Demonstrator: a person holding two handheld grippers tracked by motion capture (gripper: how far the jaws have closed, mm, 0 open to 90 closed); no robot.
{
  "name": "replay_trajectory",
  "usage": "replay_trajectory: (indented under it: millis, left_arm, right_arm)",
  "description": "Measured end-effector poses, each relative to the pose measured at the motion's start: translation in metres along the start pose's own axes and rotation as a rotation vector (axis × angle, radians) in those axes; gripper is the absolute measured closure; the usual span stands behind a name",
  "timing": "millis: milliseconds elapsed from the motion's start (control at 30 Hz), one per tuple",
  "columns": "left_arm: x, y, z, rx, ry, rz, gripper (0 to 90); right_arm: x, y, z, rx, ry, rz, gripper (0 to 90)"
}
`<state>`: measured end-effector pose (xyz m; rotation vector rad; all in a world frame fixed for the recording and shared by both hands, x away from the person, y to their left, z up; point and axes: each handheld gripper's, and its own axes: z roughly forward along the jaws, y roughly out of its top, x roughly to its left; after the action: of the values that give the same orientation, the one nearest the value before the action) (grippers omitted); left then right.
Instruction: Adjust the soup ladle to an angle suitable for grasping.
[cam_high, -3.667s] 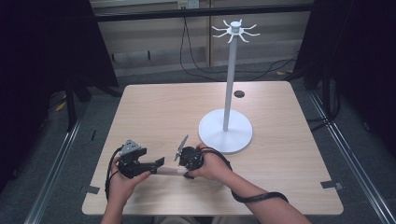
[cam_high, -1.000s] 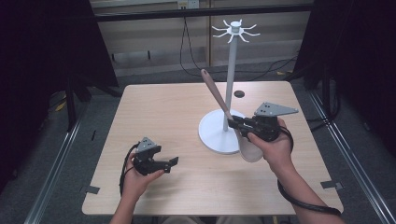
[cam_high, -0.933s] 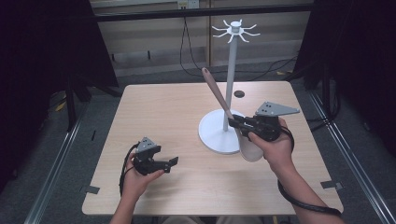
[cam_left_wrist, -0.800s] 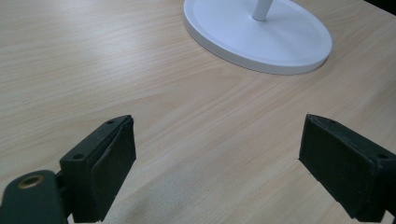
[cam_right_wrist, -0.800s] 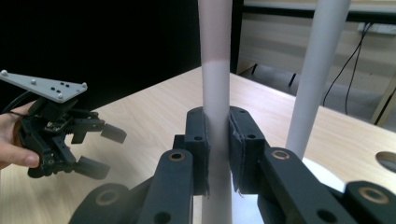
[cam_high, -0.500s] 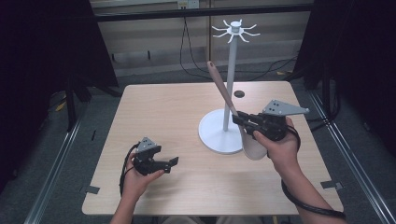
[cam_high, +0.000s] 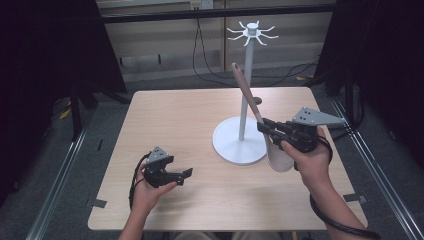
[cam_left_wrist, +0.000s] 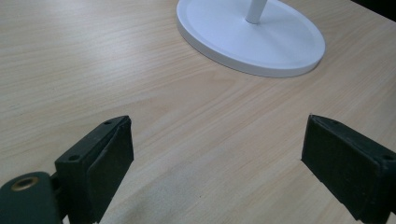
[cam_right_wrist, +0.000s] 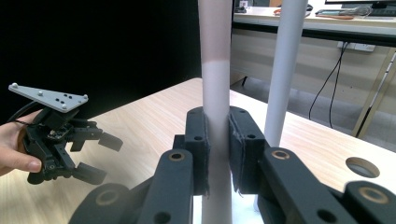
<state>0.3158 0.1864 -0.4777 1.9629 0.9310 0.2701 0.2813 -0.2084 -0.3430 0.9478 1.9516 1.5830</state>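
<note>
Right gripper view shows the right gripper (cam_right_wrist: 218, 154) with its two black pads clamped flat on the pale neck of a spatula (cam_right_wrist: 215, 88), which runs straight up out of the jaws with the white pole of the stand (cam_right_wrist: 285, 70) just beside it. In the high view the same gripper (cam_high: 266, 127) sits at the right side of the table (cam_high: 175, 115). It grips the spatula (cam_high: 250, 97) where the handle meets the pale blade, so the blade hangs below the hand, over the right edge of the stand's round base (cam_high: 230, 145). The brownish handle leans up and to the left across the pole. The handle's tip lies well below the ring of hooks (cam_high: 251, 33) at the top of the stand.

The left gripper (cam_high: 181, 175) rests low near the front left of the table, its jaws spread wide with nothing between them. In the left gripper view only bare wood lies between the pads (cam_left_wrist: 109, 158), with the base (cam_left_wrist: 252, 39) well ahead.

The step in hand looks like carrying the spatula up to hang it on the stand. The next move would call for raising the tool a good deal higher. The handle end, if it has a hole or loop, which I cannot make out, must be steered onto one hook without knocking the pole.
</note>
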Motion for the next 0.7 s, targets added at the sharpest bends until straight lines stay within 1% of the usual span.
replay_trajectory:
  millis: [67, 133, 300, 367, 433, 500, 567, 633, 700]
  left_arm:
    - [0.0, 0.0, 0.001, 0.006, -0.004, 0.007, 8.9]
    - [-0.001, 0.001, 0.002, 0.004, -0.003, 0.002, 8.9]
    - [-0.002, 0.002, 0.005, 0.006, -0.012, 0.009, 8.9]
    - [-0.003, 0.002, 0.005, 0.01, -0.007, 0.01, 8.8]
    - [-0.003, 0.002, 0.006, 0.01, -0.01, 0.012, 8.9]
    - [-0.004, 0.003, 0.006, 0.01, -0.015, 0.015, 8.8]
    - [-0.004, 0.003, 0.006, 0.009, -0.014, 0.015, 8.9]
    - [-0.004, 0.002, 0.007, 0.012, -0.015, 0.014, 8.9]
    - [-0.003, 0.002, 0.007, 0.017, -0.016, 0.02, 8.9]
  right_arm:
    - [0.0, 0.0, -0.002, -0.005, -0.002, 0.0, 79.7]
    - [0.0, 0.001, -0.006, -0.01, -0.004, 0.0, 79.7]
    - [0.0, 0.003, -0.013, -0.024, -0.014, -0.004, 79.7]
    - [0.0, 0.004, -0.015, -0.027, -0.023, -0.005, 79.7]
    - [-0.001, 0.006, -0.021, -0.036, -0.028, -0.006, 79.7]
    - [-0.002, 0.008, -0.024, -0.046, -0.033, -0.013, 79.7]
    - [-0.002, 0.008, -0.026, -0.043, -0.038, -0.013, 79.7]
    - [-0.003, 0.01, -0.029, -0.053, -0.035, -0.012, 79.7]
    - [-0.003, 0.011, -0.033, -0.061, -0.044, -0.018, 79.7]
